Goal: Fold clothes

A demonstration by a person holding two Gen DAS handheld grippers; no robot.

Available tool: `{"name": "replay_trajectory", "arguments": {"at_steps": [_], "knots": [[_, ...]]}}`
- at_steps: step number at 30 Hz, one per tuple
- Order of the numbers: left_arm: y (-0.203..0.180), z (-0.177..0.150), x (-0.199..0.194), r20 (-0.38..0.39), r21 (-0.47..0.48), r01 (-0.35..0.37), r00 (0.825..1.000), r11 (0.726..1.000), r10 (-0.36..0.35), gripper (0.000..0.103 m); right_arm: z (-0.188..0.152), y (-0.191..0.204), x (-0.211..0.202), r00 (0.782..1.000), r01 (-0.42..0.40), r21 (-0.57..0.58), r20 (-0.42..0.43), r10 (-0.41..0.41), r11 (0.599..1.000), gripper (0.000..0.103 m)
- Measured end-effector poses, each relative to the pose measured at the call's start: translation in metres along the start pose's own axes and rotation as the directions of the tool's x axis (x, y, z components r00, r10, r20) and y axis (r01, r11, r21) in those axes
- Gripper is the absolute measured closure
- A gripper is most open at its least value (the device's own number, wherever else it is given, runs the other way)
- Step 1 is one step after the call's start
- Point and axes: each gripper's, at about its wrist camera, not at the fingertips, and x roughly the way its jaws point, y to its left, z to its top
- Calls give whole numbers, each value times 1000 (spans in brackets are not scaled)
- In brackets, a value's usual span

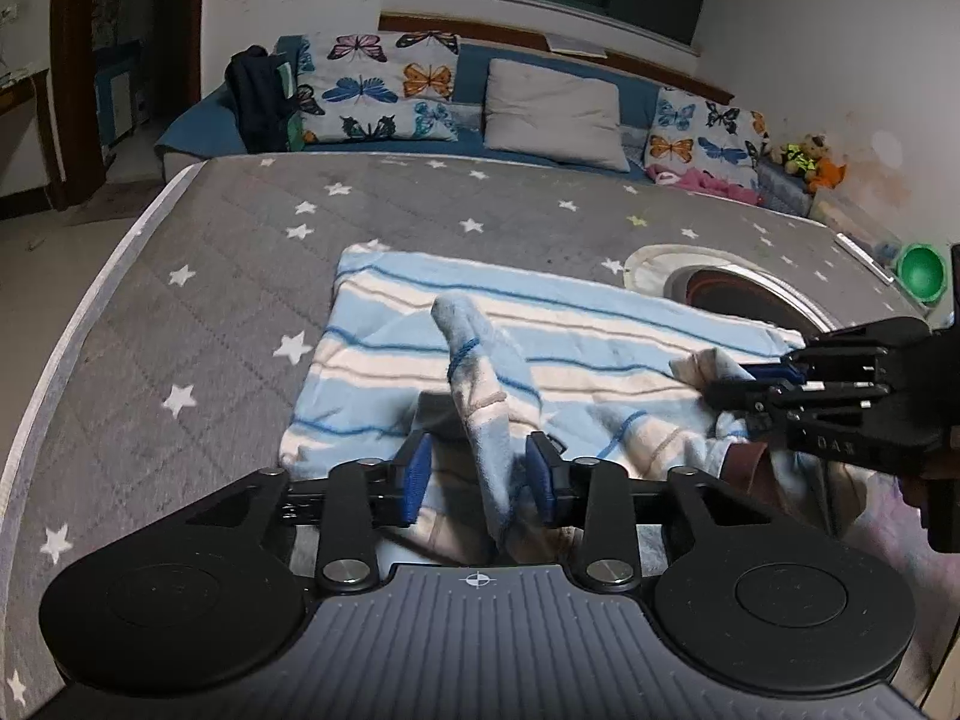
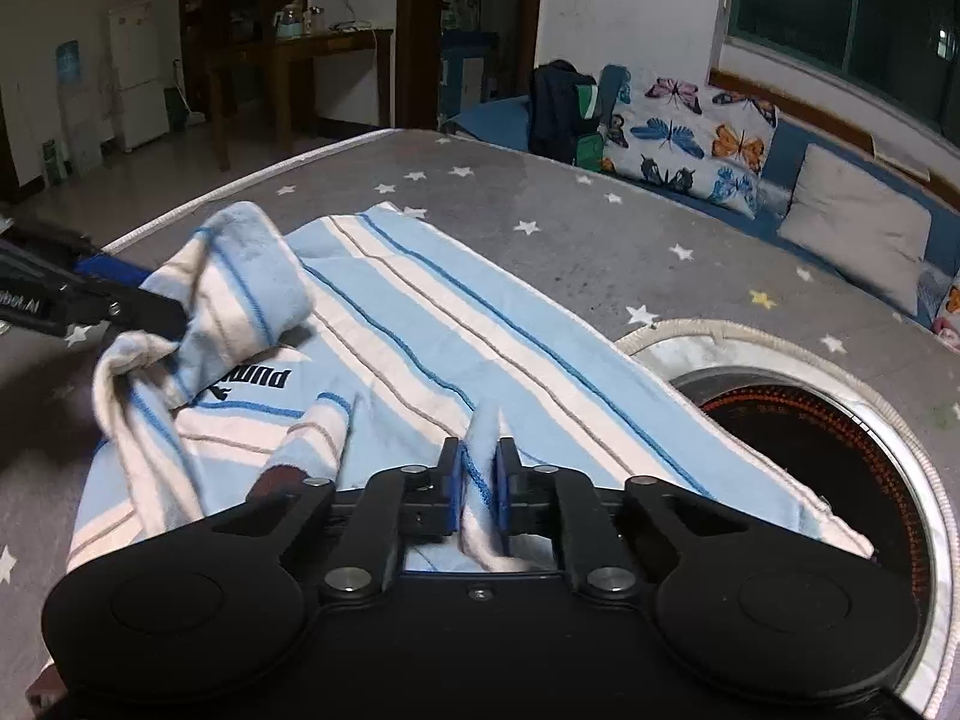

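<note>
Striped garment (image 1: 540,324), pale blue and cream, lies spread on the grey star-print cover (image 1: 210,276), near a round opening (image 2: 828,438) cut in the cover.

Right wrist view only: black PUMA lettering (image 2: 264,381) on the cloth, seen upside down, and a far room with a wooden table (image 2: 288,60) and a white cabinet (image 2: 135,72). Left wrist view only: stuffed toys (image 1: 810,159) by the wall and a green bowl (image 1: 921,282) at the cover's far right edge. Butterfly cushions (image 1: 372,87) appear in both.

Left gripper (image 1: 478,474): level, low over the near hem, blue pads set apart, a raised ridge of cloth standing between them (touching the right pad, it seems; clear of the left one).

Right gripper (image 2: 478,483): pads drawn close on a thin pinch of the garment's edge. From the left view it reaches in sideways from the right, cloth bunched at its tips.
</note>
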Motion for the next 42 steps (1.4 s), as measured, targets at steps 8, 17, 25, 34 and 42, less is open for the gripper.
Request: {"name": "replay_trajectory", "arguments": {"at_steps": [8, 17, 25, 34, 42], "knots": [[1, 26, 33, -76, -37, 31, 997, 999, -34, 45, 0, -4, -11, 1000, 1, -16, 13, -1, 1000, 94], [12, 27, 37, -89, -69, 48, 995, 996, -54, 95, 13, -2, -26, 999, 20, -86, 27, -17, 996, 96], [44, 81, -7, 65, -94, -50, 996, 994, 56, 96, 66, -20, -47, 988, 146, -172, 84, -133, 974, 97], [90, 205, -61, 298, -198, -142, 934, 970, 198, 96, 175, -72, -63, 897, 413, -154, 239, -371, 898, 98], [122, 248, -142, 553, -323, -41, 803, 945, 224, 95, 242, -126, -139, 701, 514, 130, 506, -503, 848, 98]]}}
